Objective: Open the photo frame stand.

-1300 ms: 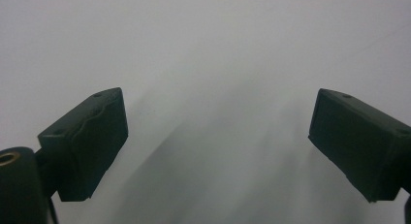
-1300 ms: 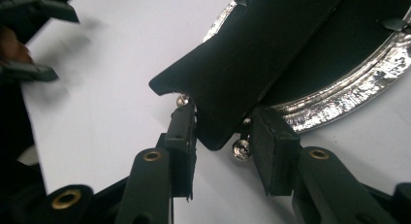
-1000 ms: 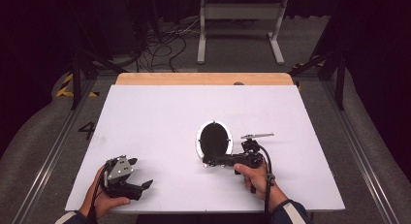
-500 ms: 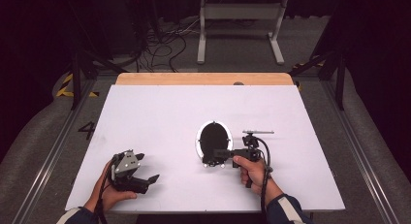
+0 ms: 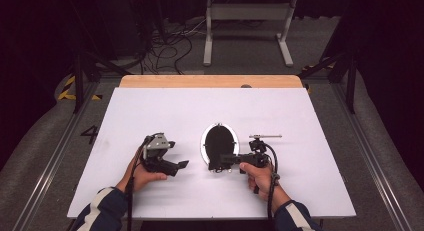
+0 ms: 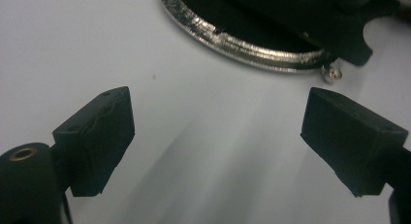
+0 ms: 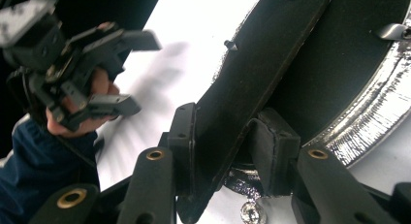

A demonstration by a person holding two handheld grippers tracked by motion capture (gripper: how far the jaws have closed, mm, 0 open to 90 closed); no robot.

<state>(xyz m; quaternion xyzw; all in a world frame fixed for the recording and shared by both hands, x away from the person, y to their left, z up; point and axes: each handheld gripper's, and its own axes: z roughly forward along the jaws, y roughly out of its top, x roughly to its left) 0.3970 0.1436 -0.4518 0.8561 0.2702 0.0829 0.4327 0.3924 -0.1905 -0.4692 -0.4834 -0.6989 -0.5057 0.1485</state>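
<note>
An oval frame (image 5: 219, 141) with a black back and a silver rim (image 6: 242, 42) lies flat near the middle of the white table (image 5: 300, 116). A black flat strut (image 7: 261, 64) stands off its back. My right gripper (image 5: 220, 163) reaches in from the right at the frame's near end. Its jaws (image 7: 225, 141) have just been closing, and the pads now press on both sides of the strut. My left gripper (image 5: 181, 166) hovers just left of the frame, pointing at it. Its jaws (image 6: 218, 136) are open with only bare table between them.
A small silver screw head (image 6: 330, 74) sits at the frame's near rim. A wooden strip (image 5: 210, 81) runs along the table's far edge. Beyond it are floor cables (image 5: 165, 46) and a grey metal stand (image 5: 247, 21). Dark rails flank the table.
My left gripper has moved right and a little away from the front edge, toward the frame. The right gripper has stayed at the frame's near end.
</note>
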